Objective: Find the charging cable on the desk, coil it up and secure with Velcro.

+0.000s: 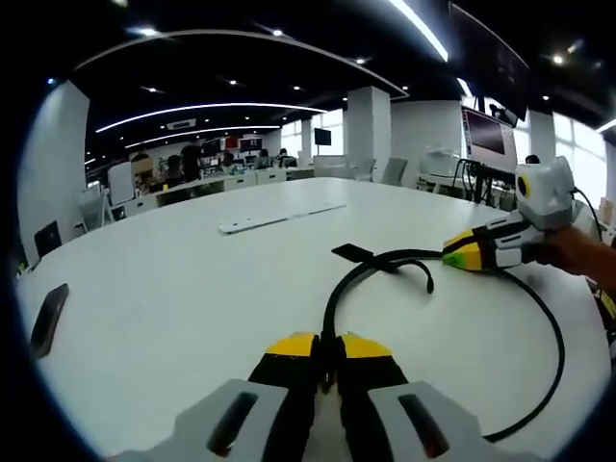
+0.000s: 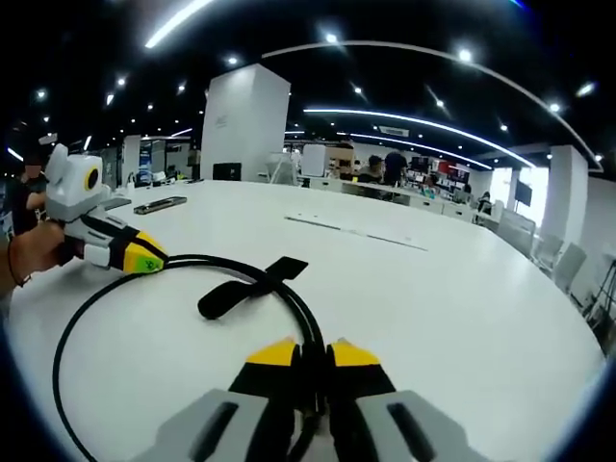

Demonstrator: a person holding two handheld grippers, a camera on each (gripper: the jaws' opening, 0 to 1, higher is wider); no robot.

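From the left gripper view I saw my left gripper point(image 1: 328, 349) low over the white table point(image 1: 173, 289), its yellow-tipped jaws drawn close together with the black charging cable point(image 1: 539, 318) pinched between them. The cable rose from the jaws, curved toward the middle of the table and swept round in a wide loop to my right, lying flat on the tabletop. Near the top of that curve a black Velcro strap point(image 1: 354, 253) stuck out from the cable, and a short loose cable end point(image 1: 422, 274) curled just beside it. My right gripper point(image 1: 460, 254) came in from the right, its yellow and green tips meeting the cable there. From the right gripper view, the right gripper point(image 2: 313, 361) also had its jaws pressed in on the cable point(image 2: 67, 337), which ran up between them and then opened into a big loop on the left. The Velcro strap point(image 2: 279, 267) lay across the cable near the middle of the table point(image 2: 462, 308), and the left gripper point(image 2: 144, 255) touched the cable at the left. A dark phone point(image 1: 48, 318) lay flat near the table's left edge, well apart from the cable, and a long white strip point(image 1: 279, 218) lay further back.
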